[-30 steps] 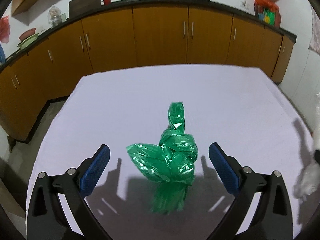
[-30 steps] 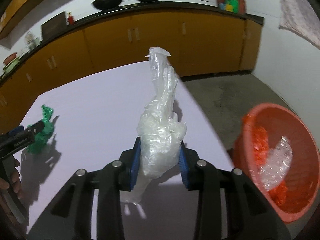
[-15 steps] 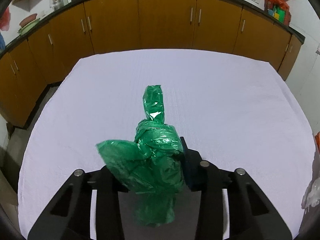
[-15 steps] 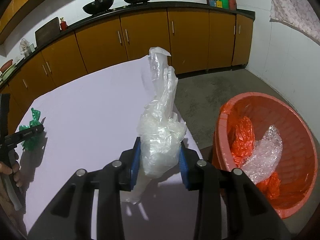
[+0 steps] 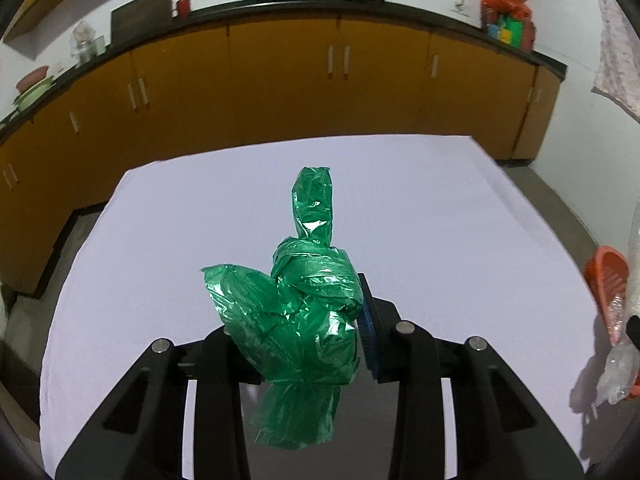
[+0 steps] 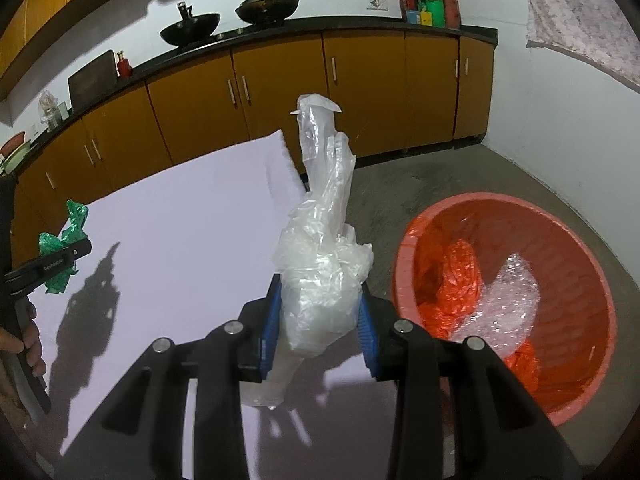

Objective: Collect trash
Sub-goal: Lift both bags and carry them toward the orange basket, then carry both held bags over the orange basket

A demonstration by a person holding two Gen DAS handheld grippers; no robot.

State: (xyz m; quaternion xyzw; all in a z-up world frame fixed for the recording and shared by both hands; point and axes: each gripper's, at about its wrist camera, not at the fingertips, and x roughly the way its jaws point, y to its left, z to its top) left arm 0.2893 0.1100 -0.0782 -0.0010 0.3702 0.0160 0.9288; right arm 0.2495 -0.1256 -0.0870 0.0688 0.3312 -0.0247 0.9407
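Green bag (image 5: 308, 312) and clear bag (image 6: 324, 280) (each gripper-clenched) near red basket (image 6: 568, 400).

Both cams sit on my grippers, looking forward and down along the fingers, close to whatever's pinched. Left wrist faces across the white table (image 5: 400, 208) toward the cabinets (image 5: 280, 80). Right wrist sits at the table's right edge, angled toward the floor and the red basket (image 6: 404, 248). Shared: table, cabinets, woks (image 6: 190, 34), basket; right view catches the left gripper (image 6: 60, 258).
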